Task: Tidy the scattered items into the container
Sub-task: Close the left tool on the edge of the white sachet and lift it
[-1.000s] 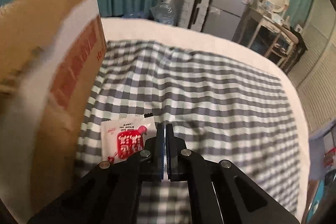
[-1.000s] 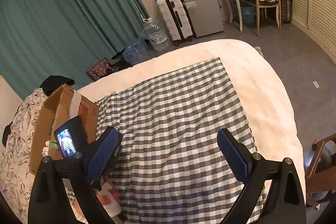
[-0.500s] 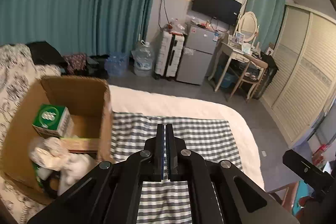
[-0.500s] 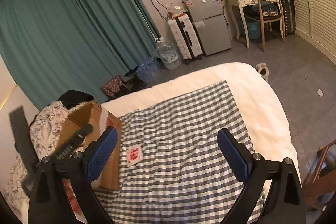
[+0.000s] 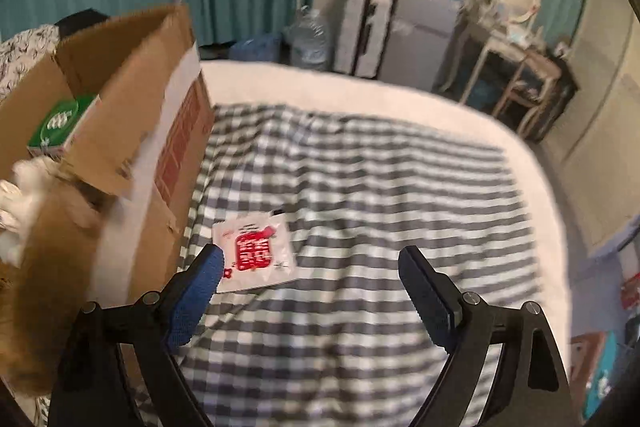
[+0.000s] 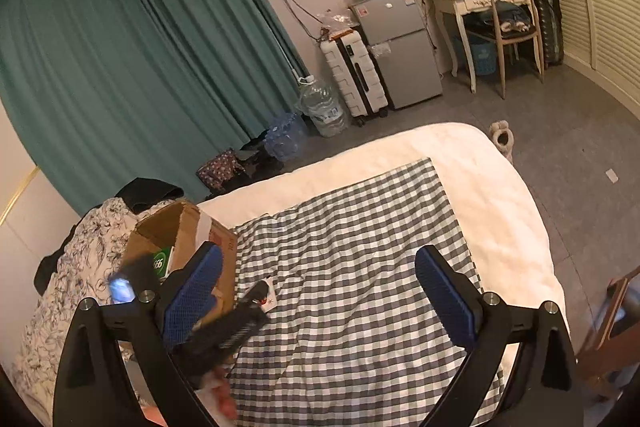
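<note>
fridge (image 6: pixel 400 51) | suitcase (image 6: pixel 354 71) — white | water jug (image 6: pixel 322 107) | curtain (image 6: pixel 140 75) — teal

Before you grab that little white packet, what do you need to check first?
1. Left gripper jaws apart: ok, they are opening with nothing between them.
2. Packet easy to see: ok, it lies flat on the checked cloth beside the cardboard box.
3. Packet lined up between the fingers: not ok, it sits by the left finger, off to one side.
4. Box open on top: ok, a green carton already shows inside.
5. Right gripper out of the way: ok, open and empty.
6. Room left in the box: cannot tell.
</note>
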The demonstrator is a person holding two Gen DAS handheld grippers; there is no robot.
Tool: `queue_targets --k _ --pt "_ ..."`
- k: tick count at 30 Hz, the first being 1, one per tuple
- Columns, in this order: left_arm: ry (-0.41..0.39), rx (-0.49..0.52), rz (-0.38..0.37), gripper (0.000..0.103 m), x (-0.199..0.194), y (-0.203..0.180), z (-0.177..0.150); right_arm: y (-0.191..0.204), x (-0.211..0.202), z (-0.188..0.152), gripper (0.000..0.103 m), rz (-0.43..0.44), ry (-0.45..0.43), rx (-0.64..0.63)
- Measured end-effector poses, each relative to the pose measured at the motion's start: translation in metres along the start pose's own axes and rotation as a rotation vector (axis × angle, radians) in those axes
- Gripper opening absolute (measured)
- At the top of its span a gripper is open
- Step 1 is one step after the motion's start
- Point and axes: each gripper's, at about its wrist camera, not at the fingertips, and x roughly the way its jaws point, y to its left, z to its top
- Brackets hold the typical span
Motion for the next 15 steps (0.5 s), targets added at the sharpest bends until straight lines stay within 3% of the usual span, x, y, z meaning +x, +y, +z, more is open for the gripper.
queue_targets --k 7,10,15 --pt "-0.005 0.083 0.161 0.091 0.061 -0.011 -0.006 -0.022 0.032 -0.003 0.097 -0.007 0.06 0.048" --pt "0.028 0.061 0.189 0.092 0.083 -0.01 -0.007 -0.025 0.039 -0.006 0.097 -0.009 0.075 0.051" --pt "0.013 0.029 0.173 0.091 0.087 -0.005 -0.009 -0.028 0.043 -0.007 0.097 0.002 0.086 0.061"
